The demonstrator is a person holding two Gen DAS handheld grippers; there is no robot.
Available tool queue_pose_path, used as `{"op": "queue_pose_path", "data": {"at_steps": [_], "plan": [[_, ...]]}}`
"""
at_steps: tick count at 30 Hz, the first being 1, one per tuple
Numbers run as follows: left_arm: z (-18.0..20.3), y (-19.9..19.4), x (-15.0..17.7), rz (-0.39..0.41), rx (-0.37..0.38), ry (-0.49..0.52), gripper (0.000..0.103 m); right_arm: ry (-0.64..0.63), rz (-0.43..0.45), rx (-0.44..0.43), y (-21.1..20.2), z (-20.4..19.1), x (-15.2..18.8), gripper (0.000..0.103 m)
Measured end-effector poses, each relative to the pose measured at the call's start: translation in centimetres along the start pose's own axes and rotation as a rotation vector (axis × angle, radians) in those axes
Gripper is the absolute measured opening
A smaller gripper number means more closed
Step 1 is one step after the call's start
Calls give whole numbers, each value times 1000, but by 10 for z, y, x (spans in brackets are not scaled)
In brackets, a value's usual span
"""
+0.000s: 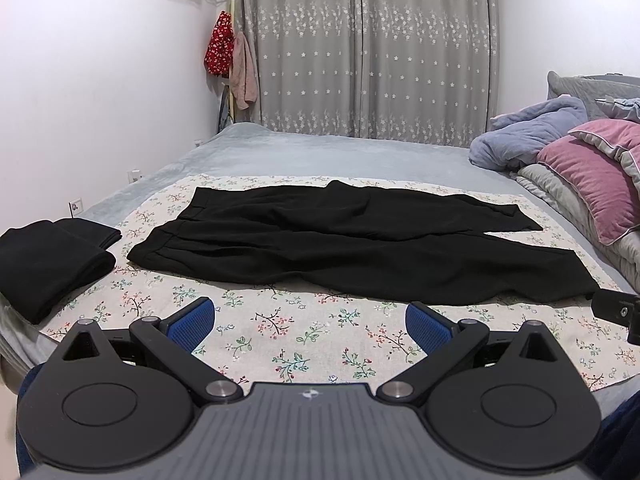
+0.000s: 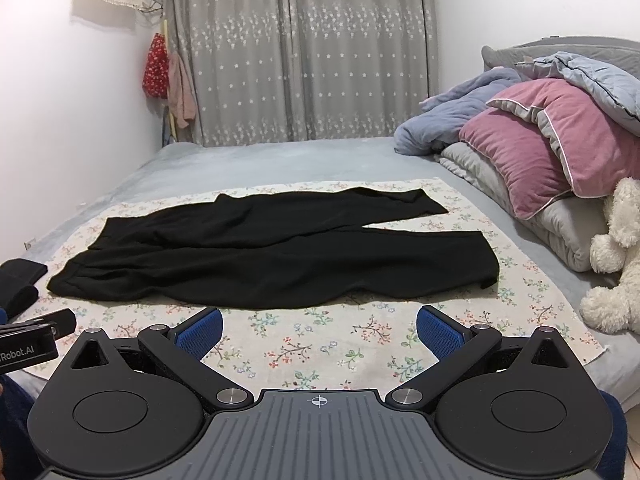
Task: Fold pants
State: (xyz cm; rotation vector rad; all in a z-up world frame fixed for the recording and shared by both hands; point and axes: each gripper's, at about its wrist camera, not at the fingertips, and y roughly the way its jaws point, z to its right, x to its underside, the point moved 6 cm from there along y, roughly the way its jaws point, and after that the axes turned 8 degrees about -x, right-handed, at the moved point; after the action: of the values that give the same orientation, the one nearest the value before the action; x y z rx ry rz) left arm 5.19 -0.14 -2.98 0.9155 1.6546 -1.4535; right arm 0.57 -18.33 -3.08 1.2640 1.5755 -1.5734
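Both claws: my left gripper [image 1: 310, 320] and right gripper [image 2: 319, 326] spread, empty, above floral cloth [image 2: 320, 352] | pants [image 2: 260, 256]: flat on cloth, waistband left | folded black clothes [image 1: 44, 260]: far left

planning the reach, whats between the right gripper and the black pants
Only bare floral cloth lies between the right gripper and the black pants; the right wrist view shows it.

Bed [image 2: 280, 156] under grey cover, floral cloth [image 2: 320, 348] spread ahead.
Black pants [image 2: 260, 256] flat on cloth beyond fingertips; folded black clothes [image 1: 44, 260] left; bedding pile [image 2: 532, 140], plush toy [image 2: 616, 260] right.
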Motion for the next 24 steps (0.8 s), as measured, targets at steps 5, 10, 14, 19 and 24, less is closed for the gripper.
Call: {"op": "queue_pose_path", "data": {"at_steps": [5, 10, 14, 19, 24], "plan": [[0, 0, 0, 1, 11, -8, 101, 9, 3, 9, 0, 4, -1, 103], [1, 0, -1, 2, 16, -2, 101, 8, 3, 8, -1, 4, -2, 103], [0, 1, -1, 2, 12, -4, 101, 8, 3, 10, 0, 5, -2, 103], [0, 2, -1, 2, 13, -5, 101, 7, 3, 9, 0, 5, -2, 103], [1, 2, 0, 4, 14, -1, 101, 5, 3, 9, -1, 5, -2, 103]]}}
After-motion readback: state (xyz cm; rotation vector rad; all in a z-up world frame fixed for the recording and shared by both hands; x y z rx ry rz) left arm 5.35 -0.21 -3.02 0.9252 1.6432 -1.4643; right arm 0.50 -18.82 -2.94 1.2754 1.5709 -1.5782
